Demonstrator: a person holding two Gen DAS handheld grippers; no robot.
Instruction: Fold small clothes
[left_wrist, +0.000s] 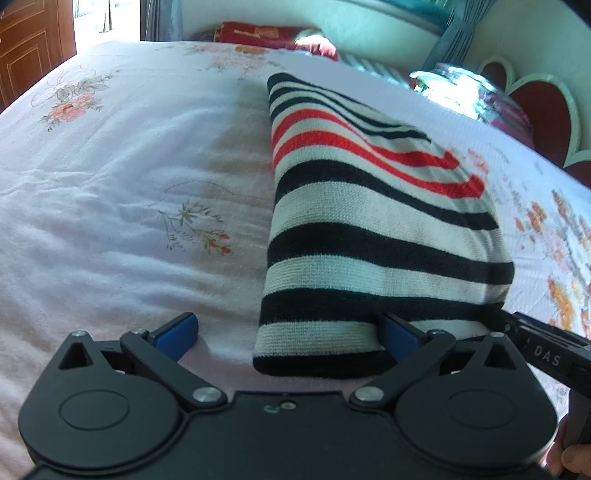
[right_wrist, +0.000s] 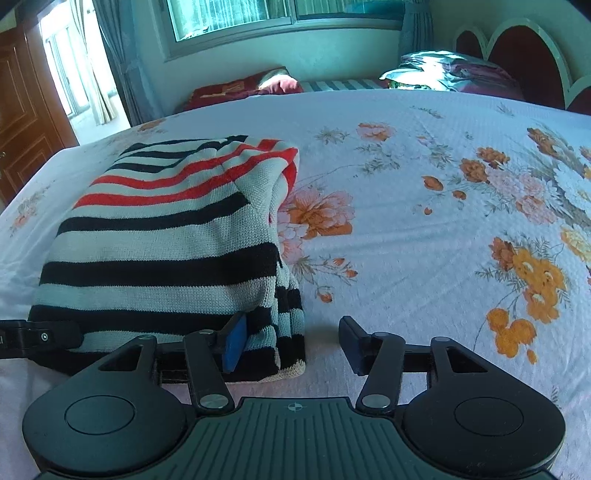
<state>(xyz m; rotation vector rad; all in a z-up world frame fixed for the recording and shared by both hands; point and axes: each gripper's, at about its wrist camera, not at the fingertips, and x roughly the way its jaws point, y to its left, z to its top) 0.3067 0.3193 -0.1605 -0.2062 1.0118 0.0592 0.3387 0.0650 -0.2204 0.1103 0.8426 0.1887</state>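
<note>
A folded knit sweater (left_wrist: 369, 229) with black, white and red stripes lies on the floral bedsheet (left_wrist: 122, 177). My left gripper (left_wrist: 288, 332) is open wide at the sweater's near left corner. Its right finger (left_wrist: 399, 332) is tucked against the hem and its left finger (left_wrist: 177, 332) rests on bare sheet. In the right wrist view my right gripper (right_wrist: 293, 343) stands open at the near right corner of the sweater (right_wrist: 166, 236). Its left finger (right_wrist: 234, 343) is pushed in against the folded layers. Its right finger (right_wrist: 352, 343) is clear of the cloth.
Folded blankets and pillows (right_wrist: 443, 74) lie along the far end of the bed by a red headboard (right_wrist: 524, 59). A second bed with red bedding (right_wrist: 240, 90) stands under the window. A wooden door (right_wrist: 22, 122) is at the left. A hand (left_wrist: 572, 461) shows at the lower right.
</note>
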